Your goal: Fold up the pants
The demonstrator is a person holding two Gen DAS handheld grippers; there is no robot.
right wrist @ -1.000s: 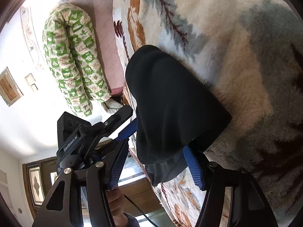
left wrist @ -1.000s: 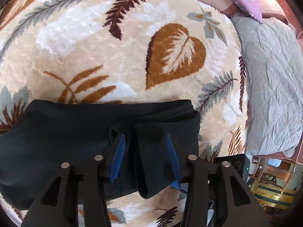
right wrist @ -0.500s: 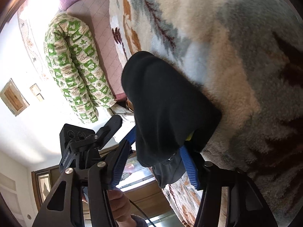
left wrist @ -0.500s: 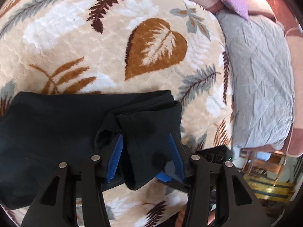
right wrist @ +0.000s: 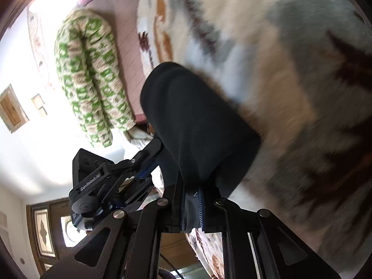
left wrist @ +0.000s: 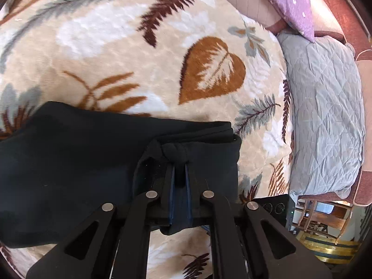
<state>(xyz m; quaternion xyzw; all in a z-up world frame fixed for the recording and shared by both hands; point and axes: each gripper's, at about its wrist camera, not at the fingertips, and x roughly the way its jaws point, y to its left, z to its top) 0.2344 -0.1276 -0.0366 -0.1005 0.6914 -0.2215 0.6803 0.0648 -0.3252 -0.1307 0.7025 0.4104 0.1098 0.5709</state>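
- Beige plush blanket with brown and grey leaf prints (left wrist: 121,46) covers the bed, and the black fabric pants (left wrist: 69,162) lie folded on it, toward the near edge.
- At the pants' right end the left gripper (left wrist: 179,167) has just closed; its blue-padded fingers (left wrist: 171,186) pinch a bunched fold of the cloth.
- Grey quilted cover (left wrist: 325,107) lies to the right of the blanket, with a purple pillow (left wrist: 295,11) behind it.
- From the other side, the right gripper (right wrist: 191,186) has also just closed, and its fingers pinch the pants' edge.
- Green-patterned bolster (right wrist: 93,81) rests far behind.
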